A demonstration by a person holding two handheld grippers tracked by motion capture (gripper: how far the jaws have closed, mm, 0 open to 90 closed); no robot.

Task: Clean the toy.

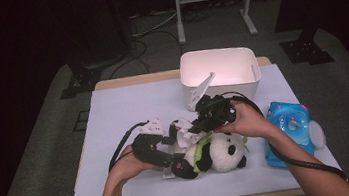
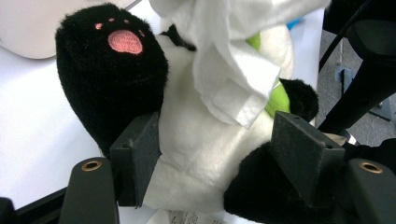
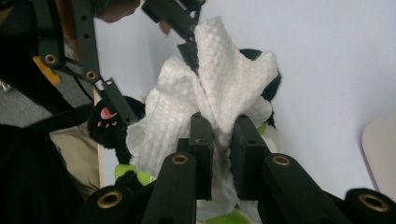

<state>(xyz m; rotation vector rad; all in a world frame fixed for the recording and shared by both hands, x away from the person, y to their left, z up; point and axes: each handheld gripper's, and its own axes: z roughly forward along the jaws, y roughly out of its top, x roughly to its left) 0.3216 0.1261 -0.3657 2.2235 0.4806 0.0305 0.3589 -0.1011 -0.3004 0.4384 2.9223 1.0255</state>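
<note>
A: We log the plush panda (image 1: 222,153) lying on its side on the white-covered table (image 1: 128,108), near the front edge, head toward the right.

B: Confirmed. In the left gripper view we see the left gripper (image 2: 217,154) with its jaws spread around the panda's white belly, one pad against the black leg with the pink paw print, the other against the other black leg. Both pads touch the fur, so we record it as clasping the toy's lower body.

A: In the right gripper view, the right gripper (image 3: 219,140) has its jaws pressed nearly together on a bunched white paper towel (image 3: 210,98), which drapes over the panda's body. We note a green collar (image 2: 280,100) showing under the towel.

B: In the high view, the right hand (image 1: 248,119) sits above the panda's head, the left hand (image 1: 128,166) at its feet.

A: Other items: an open white bin (image 1: 220,74) stands behind the grippers, at the table's far edge. A blue wipes packet (image 1: 289,129) lies just right of the panda.

B: Whether the towel touches the table, we cannot tell.
</note>
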